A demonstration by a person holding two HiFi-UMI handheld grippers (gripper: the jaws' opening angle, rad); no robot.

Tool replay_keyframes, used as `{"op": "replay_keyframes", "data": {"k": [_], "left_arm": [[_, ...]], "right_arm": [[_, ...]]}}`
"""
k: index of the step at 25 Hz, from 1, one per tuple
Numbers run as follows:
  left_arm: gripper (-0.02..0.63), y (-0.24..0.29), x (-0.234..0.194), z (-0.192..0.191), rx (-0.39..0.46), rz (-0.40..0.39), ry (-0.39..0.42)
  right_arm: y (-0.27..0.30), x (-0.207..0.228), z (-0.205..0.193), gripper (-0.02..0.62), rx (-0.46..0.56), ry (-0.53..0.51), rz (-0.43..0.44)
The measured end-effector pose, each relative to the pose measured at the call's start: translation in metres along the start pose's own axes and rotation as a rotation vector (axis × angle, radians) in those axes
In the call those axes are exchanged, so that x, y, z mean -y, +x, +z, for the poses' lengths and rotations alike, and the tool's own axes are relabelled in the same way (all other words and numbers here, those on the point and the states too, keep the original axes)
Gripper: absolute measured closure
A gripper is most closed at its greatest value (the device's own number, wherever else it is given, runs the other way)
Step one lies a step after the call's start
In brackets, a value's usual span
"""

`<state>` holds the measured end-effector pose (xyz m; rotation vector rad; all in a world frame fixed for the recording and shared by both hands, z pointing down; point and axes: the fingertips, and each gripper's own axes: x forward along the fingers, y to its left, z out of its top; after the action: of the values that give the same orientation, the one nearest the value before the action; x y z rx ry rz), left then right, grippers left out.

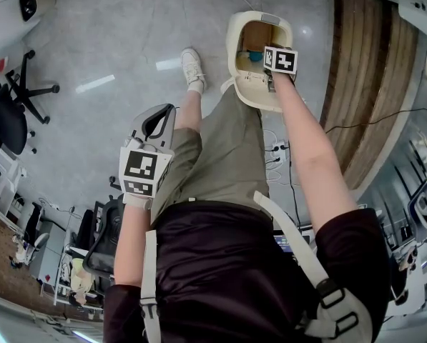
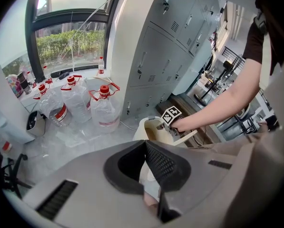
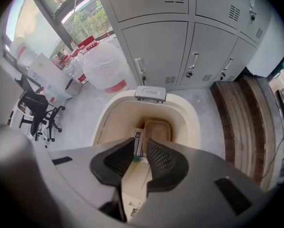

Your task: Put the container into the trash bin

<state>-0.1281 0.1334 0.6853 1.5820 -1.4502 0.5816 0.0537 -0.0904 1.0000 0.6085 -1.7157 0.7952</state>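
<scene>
A cream trash bin (image 1: 250, 91) stands open on the grey floor ahead of my feet; its rim (image 3: 108, 115) fills the middle of the right gripper view. My right gripper (image 3: 141, 142) hangs over the bin's mouth, its marker cube (image 1: 280, 60) above the opening. It is shut on the container (image 3: 137, 145), a slim white pack with a teal-blue end (image 1: 254, 56) that points down into the bin. The bin's brown bottom (image 3: 157, 128) shows past it. My left gripper (image 1: 167, 111) is held by my left thigh, shut and holding nothing (image 2: 145, 144).
Grey lockers (image 3: 180, 56) stand right behind the bin. Big water jugs (image 2: 103, 110) sit on the floor to the left of it. A wooden step (image 1: 363, 84) runs along the right, with cables and a power strip (image 1: 277, 152). Office chairs (image 1: 9, 116) stand far left.
</scene>
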Motion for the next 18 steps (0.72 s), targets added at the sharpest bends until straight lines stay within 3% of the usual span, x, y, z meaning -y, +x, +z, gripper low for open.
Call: {"op": "replay_keyframes", "data": {"k": [18], "left_arm": [[0.598,-0.012,0.008,0.027,0.038,-0.002,0.045]], "right_arm": [[-0.042,-0.015,0.000,0.561,0.017,-0.050,-0.013]]}}
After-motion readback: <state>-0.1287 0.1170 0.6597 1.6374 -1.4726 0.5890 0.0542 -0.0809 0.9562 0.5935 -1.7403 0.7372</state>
